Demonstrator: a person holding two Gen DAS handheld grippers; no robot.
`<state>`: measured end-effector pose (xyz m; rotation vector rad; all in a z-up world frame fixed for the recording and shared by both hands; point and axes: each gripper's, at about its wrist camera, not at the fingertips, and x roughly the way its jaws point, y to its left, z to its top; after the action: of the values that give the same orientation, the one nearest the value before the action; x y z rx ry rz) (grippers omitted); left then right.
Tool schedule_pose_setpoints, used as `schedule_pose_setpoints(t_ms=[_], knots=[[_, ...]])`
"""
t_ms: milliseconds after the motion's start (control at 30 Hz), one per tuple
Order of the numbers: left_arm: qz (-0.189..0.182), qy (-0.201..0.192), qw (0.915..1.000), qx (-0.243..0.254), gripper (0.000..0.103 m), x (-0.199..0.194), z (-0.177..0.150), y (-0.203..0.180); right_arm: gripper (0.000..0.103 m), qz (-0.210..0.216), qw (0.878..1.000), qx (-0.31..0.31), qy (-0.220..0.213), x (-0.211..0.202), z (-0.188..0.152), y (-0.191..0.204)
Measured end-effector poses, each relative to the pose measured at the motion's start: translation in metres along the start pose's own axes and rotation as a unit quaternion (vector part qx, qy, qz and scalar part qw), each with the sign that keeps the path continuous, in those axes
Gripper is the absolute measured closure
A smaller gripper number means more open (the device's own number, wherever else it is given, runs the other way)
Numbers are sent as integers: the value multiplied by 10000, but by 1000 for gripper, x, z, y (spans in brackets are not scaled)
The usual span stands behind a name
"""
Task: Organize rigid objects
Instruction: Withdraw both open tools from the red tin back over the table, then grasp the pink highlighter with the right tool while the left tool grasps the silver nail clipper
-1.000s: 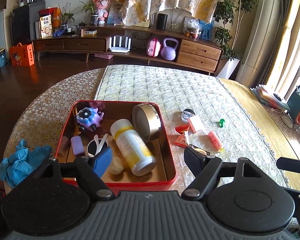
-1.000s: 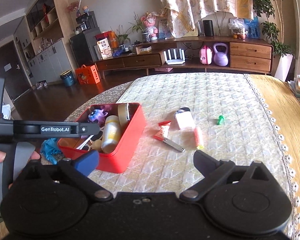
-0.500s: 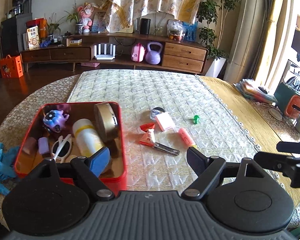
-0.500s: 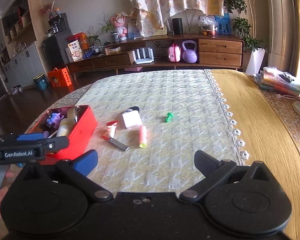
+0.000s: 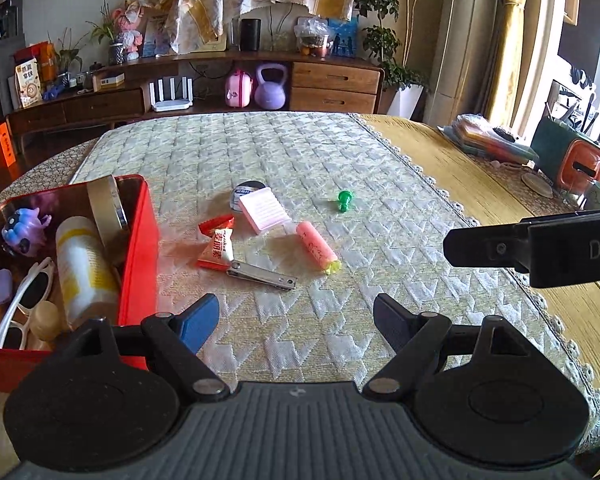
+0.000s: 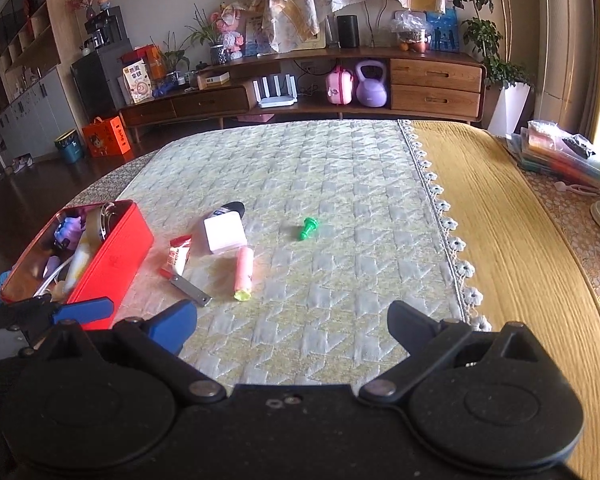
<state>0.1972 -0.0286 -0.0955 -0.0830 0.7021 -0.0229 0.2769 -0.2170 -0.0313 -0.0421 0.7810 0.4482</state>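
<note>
Judging it abt half done w/ both my claws, left gripper [image 5: 295,316] & right gripper [image 6: 291,326], wide open & empty: red tin [image 5: 141,240] at frame left holds several bits, but nail clipper [image 5: 261,274], pink tube [image 5: 317,246], green pin [image 5: 343,201] etc. lie loose mid-frame.

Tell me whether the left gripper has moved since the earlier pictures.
Yes. The left gripper has shifted right: the red tin, earlier centred between its fingers, now sits at the left edge of its view.

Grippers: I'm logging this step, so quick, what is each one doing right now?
Left gripper: jaws open, holding nothing.
Right gripper: jaws open, holding nothing.
</note>
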Motion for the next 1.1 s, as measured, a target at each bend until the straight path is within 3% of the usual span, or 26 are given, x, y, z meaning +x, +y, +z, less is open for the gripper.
schedule_pose_setpoints(t_ms=[233,567,933,1033,1100], knots=[[-95,67,9999,43,19,27,-3,5,3,119,9997,-91,212,34,6,2],[-148,36,9997,184,19,55,0,10,15,313,9979,-249,514,78,21,11],[-173,15,9997,181,19,73,2,16,33,447,9955,-308,781,117,33,26],[-166,-26,9997,200,19,75,2,16,43,461,9951,-285,832,126,33,28],[-108,-61,9995,285,23,76,1,15,46,435,9953,-320,806,129,33,30]])
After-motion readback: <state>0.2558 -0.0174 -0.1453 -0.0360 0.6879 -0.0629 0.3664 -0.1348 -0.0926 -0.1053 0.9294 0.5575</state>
